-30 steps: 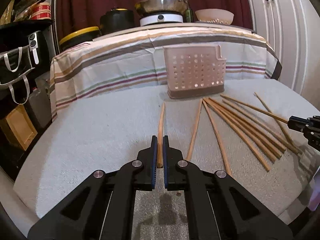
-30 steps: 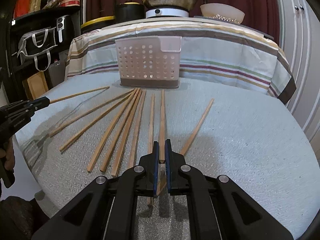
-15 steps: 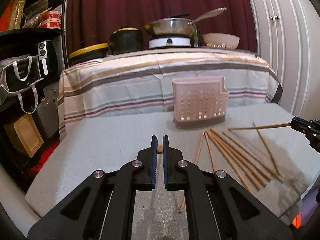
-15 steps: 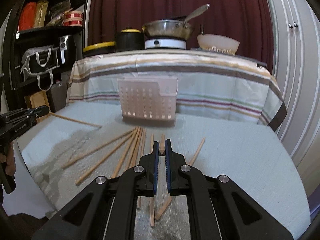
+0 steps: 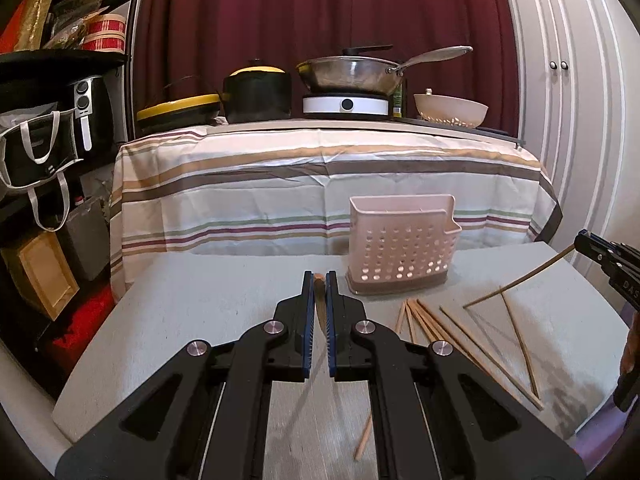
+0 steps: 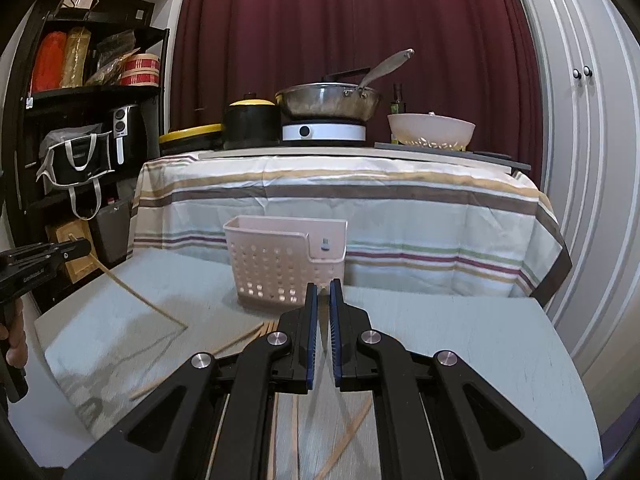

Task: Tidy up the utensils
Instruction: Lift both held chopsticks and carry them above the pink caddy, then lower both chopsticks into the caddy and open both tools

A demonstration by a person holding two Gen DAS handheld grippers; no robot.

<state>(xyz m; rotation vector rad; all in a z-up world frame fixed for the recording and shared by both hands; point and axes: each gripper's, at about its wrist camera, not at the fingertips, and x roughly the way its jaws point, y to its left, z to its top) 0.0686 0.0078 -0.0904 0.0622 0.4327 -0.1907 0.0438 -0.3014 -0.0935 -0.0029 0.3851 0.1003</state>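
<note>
Between the clenched fingers of the left gripper [image 5: 319,280] sits one wooden chopstick [image 5: 319,290], its blunt end poking out just past the tips; seen from the right wrist, that same stick [image 6: 140,300] slants down from the gripper to the grey table [image 6: 460,332]. The right gripper [image 6: 323,286] is likewise clamped on a chopstick of its own [image 5: 520,280], which shows best from the left wrist: it runs from the black tips down and inward, its far end reaching the tabletop. Straight ahead of both pairs of jaws, a little to the right of the left one, stands the pink perforated caddy [image 5: 402,244], upright on the table and apart from either held stick. Below and to the right of the left jaws the loose chopsticks [image 5: 432,320] lie fanned on the cloth, one [image 5: 364,436] off by itself nearer the gripper body. Beyond the caddy hangs a striped tablecloth [image 5: 280,184].
</note>
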